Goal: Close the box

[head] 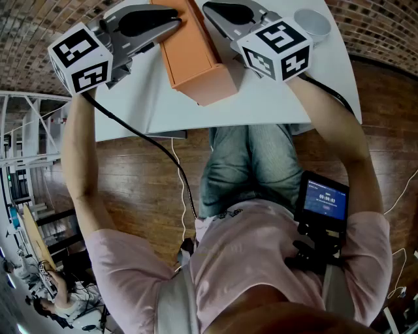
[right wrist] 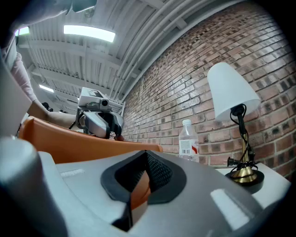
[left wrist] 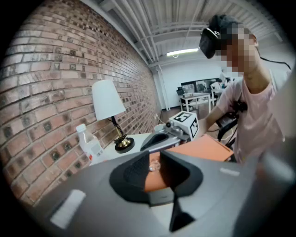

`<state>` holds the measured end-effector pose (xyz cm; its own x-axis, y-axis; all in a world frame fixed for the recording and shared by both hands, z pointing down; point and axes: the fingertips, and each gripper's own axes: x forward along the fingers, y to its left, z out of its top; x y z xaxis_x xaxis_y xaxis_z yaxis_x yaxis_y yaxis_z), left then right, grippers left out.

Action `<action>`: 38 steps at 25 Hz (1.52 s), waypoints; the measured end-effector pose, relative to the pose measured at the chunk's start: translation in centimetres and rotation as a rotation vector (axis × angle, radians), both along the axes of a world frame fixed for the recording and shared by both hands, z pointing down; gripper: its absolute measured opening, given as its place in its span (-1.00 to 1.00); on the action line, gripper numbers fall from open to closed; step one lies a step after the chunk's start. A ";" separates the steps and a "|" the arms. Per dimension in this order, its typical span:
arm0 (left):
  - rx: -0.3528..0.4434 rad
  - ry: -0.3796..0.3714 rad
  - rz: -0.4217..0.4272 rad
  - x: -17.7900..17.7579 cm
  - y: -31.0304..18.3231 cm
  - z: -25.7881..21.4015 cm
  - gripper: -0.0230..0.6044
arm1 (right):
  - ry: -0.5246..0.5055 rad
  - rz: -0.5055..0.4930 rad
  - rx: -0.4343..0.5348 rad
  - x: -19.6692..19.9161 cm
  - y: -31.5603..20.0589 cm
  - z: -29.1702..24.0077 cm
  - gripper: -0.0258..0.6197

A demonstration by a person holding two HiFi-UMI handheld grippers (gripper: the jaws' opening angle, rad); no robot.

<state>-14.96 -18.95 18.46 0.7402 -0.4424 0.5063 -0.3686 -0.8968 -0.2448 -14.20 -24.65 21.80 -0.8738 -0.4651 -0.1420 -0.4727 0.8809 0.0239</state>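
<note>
An orange box [head: 196, 52] lies lengthwise on the white table [head: 261, 98], its lid down. My left gripper [head: 171, 23] sits against the box's left side near the far end, jaws shut with nothing gripped. My right gripper [head: 212, 8] is at the box's right side, jaws also shut. In the left gripper view the jaws [left wrist: 155, 169] are nearly together, with the orange box [left wrist: 203, 148] and the right gripper [left wrist: 171, 132] beyond them. The right gripper view shows its jaws [right wrist: 138, 178] close to the orange box [right wrist: 69, 139], with the left gripper [right wrist: 99, 122] across it.
A white-shaded lamp [left wrist: 108, 99] on a brass base and a water bottle [left wrist: 90, 143] stand at the table's far end by the brick wall. A white bowl [head: 312, 23] sits at the table's right. The near table edge is above the person's knees.
</note>
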 end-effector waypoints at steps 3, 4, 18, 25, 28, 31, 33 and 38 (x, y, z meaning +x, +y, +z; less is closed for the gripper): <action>-0.011 -0.020 0.009 0.1 0.3 0.2 -0.69 | -0.003 -0.011 0.003 -0.1 0.5 0.1 -0.92; -0.014 -0.022 0.012 0.1 0.4 0.2 -0.69 | -0.002 -0.015 0.002 -0.1 0.7 0.1 -0.92; 0.024 -0.027 0.044 -0.5 0.5 -4.1 -0.69 | -0.037 -0.018 -0.014 -0.1 0.8 -0.5 -0.92; 0.086 0.019 0.071 -1.0 0.6 -9.2 -0.70 | -0.069 -0.034 -0.058 -0.1 0.7 -0.7 -0.92; 0.114 0.012 0.077 -1.2 0.6 -11.3 -0.71 | -0.086 -0.046 -0.088 0.0 0.7 -0.6 -0.92; 0.118 -0.050 0.063 -1.4 0.2 -11.4 -0.72 | -0.092 -0.047 -0.104 0.0 0.5 -0.4 -0.92; 0.115 -0.066 0.058 -1.4 -0.1 -11.3 -0.72 | -0.097 -0.047 -0.115 0.1 0.3 -0.4 -0.92; 0.121 -0.032 0.048 -1.6 -0.3 -11.6 -0.72 | -0.101 -0.050 -0.126 0.0 0.2 -0.4 -0.92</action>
